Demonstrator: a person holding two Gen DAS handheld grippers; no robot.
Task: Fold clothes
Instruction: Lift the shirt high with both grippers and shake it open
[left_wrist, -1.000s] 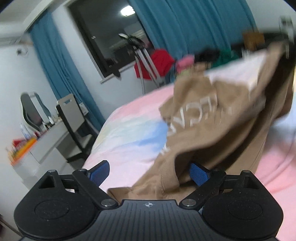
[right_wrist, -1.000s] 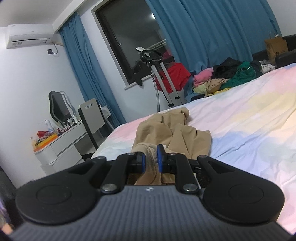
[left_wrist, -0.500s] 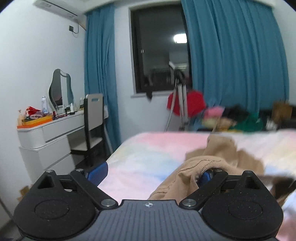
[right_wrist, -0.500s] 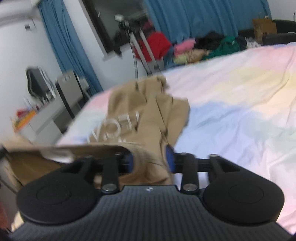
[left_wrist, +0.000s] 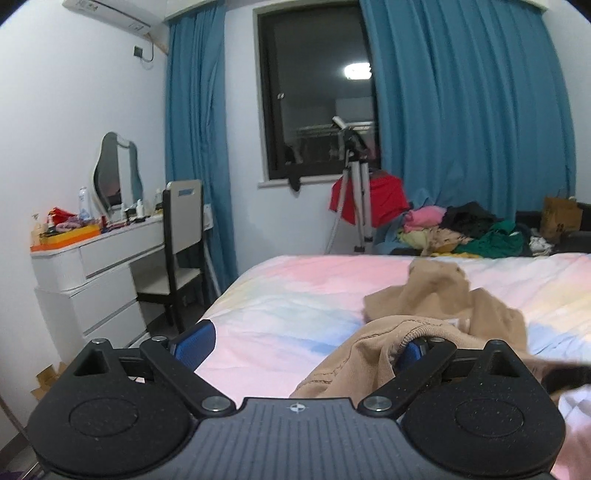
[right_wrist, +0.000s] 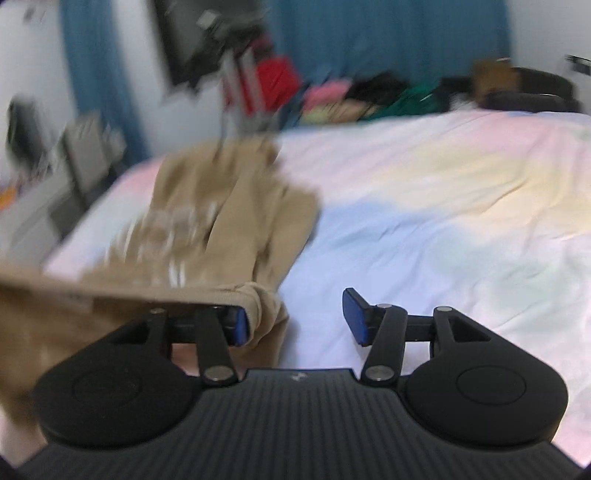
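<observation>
On the pastel bed (left_wrist: 280, 295) lies a tan garment (left_wrist: 436, 302), bunched toward the near left corner of the mattress, w/ pale lettering on it that's too smeared to read in the right wrist view.

Left gripper (left_wrist: 299, 343): fingers spread wide, released. Its left blue pad (left_wrist: 192, 341) sits clear over the sheet; the right pad is mostly buried under a ribbed hem of the garment, which drapes over that finger. Nothing is pinched btwn the pads.

Right gripper (right_wrist: 295, 319): also let go, wide gap btwn the blue pads. Garment (right_wrist: 229, 206) edge lies draped over and against the left pad (right_wrist: 240, 326); the right pad hangs over bare sheet (right_wrist: 424, 206). Right wrist view is motion-blurred, esp. the far bkgd.

Far side, from the left wrist view: dark window (left_wrist: 317, 110) btwn blue curtains (left_wrist: 465, 122), a tripod (left_wrist: 354, 192) w/ something red behind it, and a clothes pile (left_wrist: 461, 229) at the far right of the bed. Left wall: white dresser (left_wrist: 96, 266) w/ mirror and bottles, chair (left_wrist: 181, 251) tucked beside it, AC unit (left_wrist: 110, 14) up top.
</observation>
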